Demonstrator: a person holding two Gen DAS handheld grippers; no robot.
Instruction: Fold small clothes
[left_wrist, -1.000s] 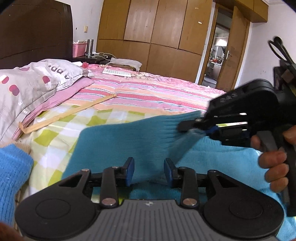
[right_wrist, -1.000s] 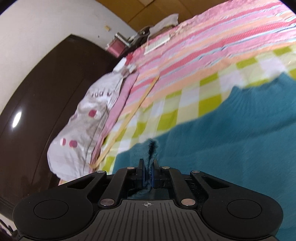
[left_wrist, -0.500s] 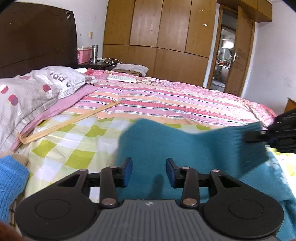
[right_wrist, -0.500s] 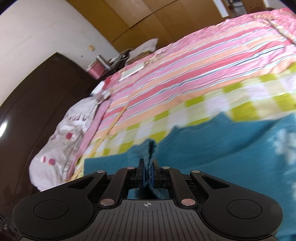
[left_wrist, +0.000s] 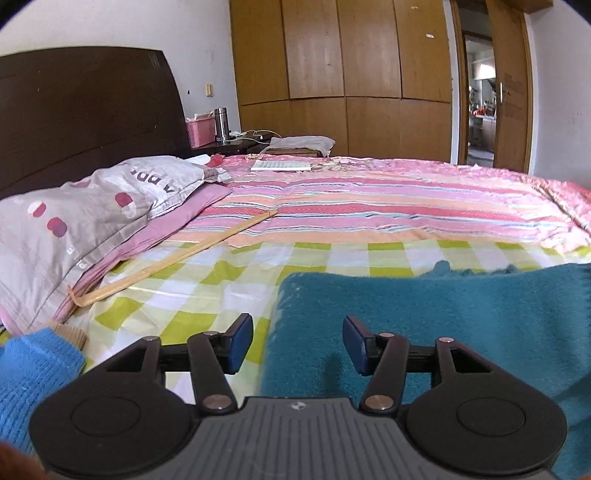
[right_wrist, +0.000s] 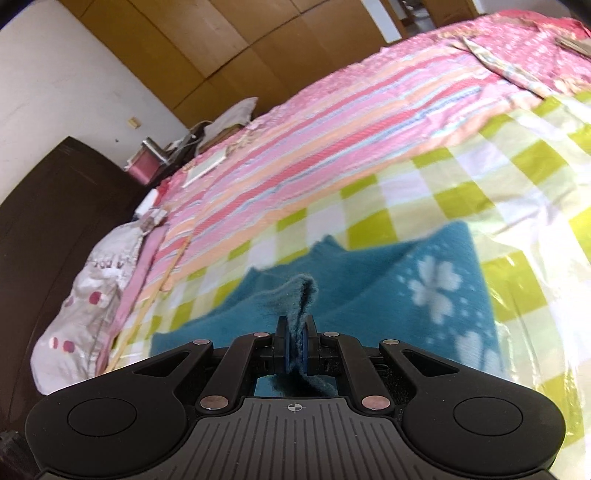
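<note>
A teal knitted garment lies on the green-and-white checked sheet near the bed's front edge, its long axis running across the bed, parallel to the pink stripes of the blanket beyond it. In the right wrist view one end, patterned with white flowers, points toward the bed's foot. The right gripper is clenched on a raised fold of the teal knit, lifted off the sheet. The left gripper hangs above the garment's left edge, its jaws opening; the blue pads touch nothing, though the fabric lies under the gap. A spotted grey pillow rests against the dark headboard, and a thin wooden stick lies beside it. Wooden wardrobes and an open door line the far wall. The knit looks fuzzy, thick and loosely flattened.
</note>
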